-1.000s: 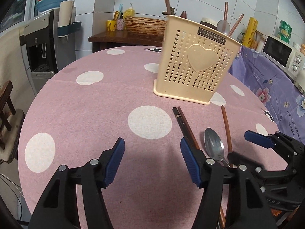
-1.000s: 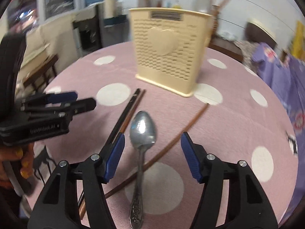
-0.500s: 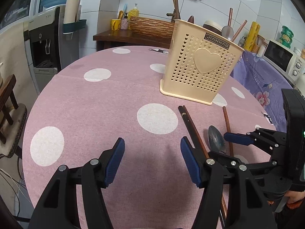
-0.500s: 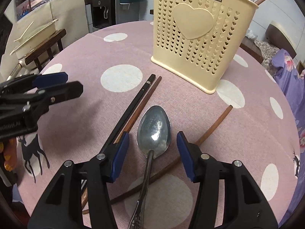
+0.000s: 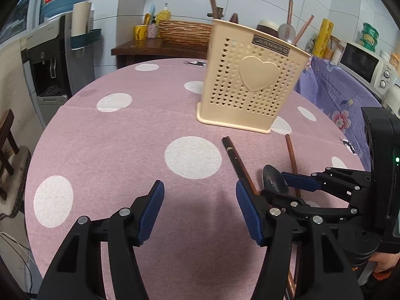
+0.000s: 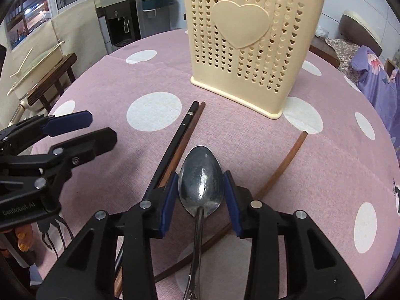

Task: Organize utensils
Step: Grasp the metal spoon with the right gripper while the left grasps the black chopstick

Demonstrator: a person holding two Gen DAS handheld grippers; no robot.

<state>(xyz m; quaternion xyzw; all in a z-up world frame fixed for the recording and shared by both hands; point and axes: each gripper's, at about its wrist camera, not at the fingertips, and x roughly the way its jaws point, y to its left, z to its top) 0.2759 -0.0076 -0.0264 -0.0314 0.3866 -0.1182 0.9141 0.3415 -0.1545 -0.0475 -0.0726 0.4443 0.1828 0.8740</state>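
Note:
A metal spoon (image 6: 200, 180) lies on the pink dotted tablecloth (image 6: 325, 165). My right gripper (image 6: 200, 195) has closed in on the spoon's bowl, its blue pads against both sides. The spoon (image 5: 273, 178) also shows in the left wrist view, between the right gripper's fingers (image 5: 300, 181). A black chopstick (image 6: 172, 147), a brown chopstick (image 6: 186, 137) and a second brown chopstick (image 6: 280, 170) lie beside the spoon. The cream perforated holder (image 6: 252, 42) stands behind, with utensils in it (image 5: 287, 32). My left gripper (image 5: 200, 210) is open and empty above the cloth.
The table's round edge falls away at the left, with a water dispenser (image 5: 47, 60) and a wooden stool (image 6: 50, 82) beyond. A purple flowered cloth (image 5: 332, 95) and a microwave (image 5: 365, 67) lie to the right. A wooden sideboard (image 5: 160, 47) stands behind.
My right gripper has moved forward and lower over the spoon, and its fingers have narrowed onto the spoon's bowl. My left gripper has stayed open and shifted only slightly.

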